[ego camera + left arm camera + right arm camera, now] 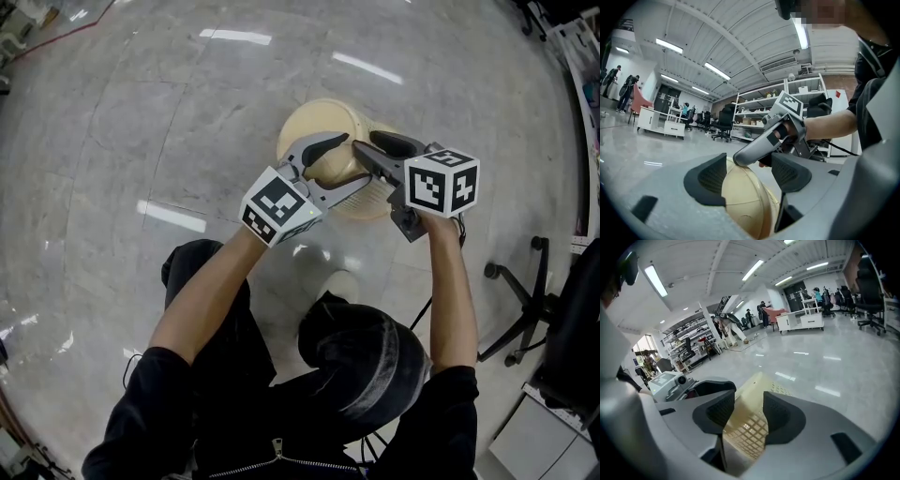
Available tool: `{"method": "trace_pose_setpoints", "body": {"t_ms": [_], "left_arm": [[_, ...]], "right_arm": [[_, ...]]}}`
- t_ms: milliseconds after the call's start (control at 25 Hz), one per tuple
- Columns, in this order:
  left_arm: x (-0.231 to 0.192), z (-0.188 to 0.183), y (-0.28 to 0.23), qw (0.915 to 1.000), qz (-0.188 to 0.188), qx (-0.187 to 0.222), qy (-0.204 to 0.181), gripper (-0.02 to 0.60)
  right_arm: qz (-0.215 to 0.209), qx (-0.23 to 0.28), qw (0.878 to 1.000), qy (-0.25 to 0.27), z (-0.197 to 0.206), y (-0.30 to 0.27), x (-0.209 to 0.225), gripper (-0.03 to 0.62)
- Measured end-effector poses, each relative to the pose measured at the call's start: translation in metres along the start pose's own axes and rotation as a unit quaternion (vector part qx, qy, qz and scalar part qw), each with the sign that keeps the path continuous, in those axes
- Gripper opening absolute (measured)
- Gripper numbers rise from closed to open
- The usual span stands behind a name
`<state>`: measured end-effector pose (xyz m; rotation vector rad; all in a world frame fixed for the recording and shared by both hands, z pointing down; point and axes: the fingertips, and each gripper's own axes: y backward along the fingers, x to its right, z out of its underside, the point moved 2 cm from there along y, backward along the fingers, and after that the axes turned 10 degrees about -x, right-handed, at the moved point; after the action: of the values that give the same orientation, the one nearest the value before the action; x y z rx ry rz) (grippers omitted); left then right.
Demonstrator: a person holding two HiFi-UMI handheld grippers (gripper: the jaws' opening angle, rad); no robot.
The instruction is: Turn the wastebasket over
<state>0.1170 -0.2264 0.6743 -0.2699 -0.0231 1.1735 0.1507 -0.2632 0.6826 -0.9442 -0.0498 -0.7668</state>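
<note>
Head view looks down on a person bent over a shiny floor point(122, 131). The cream basket point(319, 122) stands on the floor bottom up, just in front of the person. Both grippers meet at it. The left gripper point(352, 161) reaches in from the left. Left gripper view shows its jaws wide apart, with the round edge of the basket's bottom between them. One pad is against the basket and a bit of floor shows beside the other, so they do not squeeze it. The right gripper point(366, 142) points down at the basket's side. Right gripper view shows its jaws apart too. The wall point(750, 427), full of little holes, sits between them and is not pinched.
</note>
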Motion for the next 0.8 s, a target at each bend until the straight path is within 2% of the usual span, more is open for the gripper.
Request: {"method": "trace_pose_setpoints", "body": {"t_ms": [160, 240, 320, 400, 480, 600, 720, 800], "left_arm": [[0.015, -0.005, 0.006, 0.9998, -0.002, 0.009, -0.015, 0.288], [0.009, -0.003, 0.013, 0.9992, -0.025, 0.002, -0.032, 0.288], [-0.022, 0.006, 0.028, 0.9981, -0.055, -0.013, -0.024, 0.288], [-0.057, 0.021, 0.042, 0.9962, -0.076, -0.032, 0.029, 0.288], [-0.077, 0.044, 0.044, 0.9899, -0.07, -0.069, 0.103, 0.29], [-0.08, 0.079, 0.033, 0.9736, -0.029, -0.127, 0.187, 0.293], [-0.079, 0.091, 0.027, 0.959, 0.011, -0.137, 0.248, 0.299], [-0.075, 0.093, 0.023, 0.9541, 0.033, -0.137, 0.264, 0.298]], "right_arm": [[0.014, 0.018, 1.0, -0.01, 0.015, 0.021, 0.012, 0.177], [0.021, 0.024, 0.999, -0.009, 0.025, 0.033, 0.02, 0.176], [0.029, 0.025, 0.999, -0.007, 0.027, 0.035, 0.023, 0.176], [0.044, 0.026, 0.999, -0.004, 0.028, 0.036, 0.027, 0.175], [0.043, 0.026, 0.999, -0.014, 0.033, 0.039, 0.031, 0.173], [0.031, 0.028, 0.999, -0.028, 0.041, 0.041, 0.034, 0.175], [0.035, 0.027, 0.998, -0.035, 0.045, 0.039, 0.037, 0.169], [0.037, 0.025, 0.998, -0.041, 0.05, 0.04, 0.04, 0.163]]}}
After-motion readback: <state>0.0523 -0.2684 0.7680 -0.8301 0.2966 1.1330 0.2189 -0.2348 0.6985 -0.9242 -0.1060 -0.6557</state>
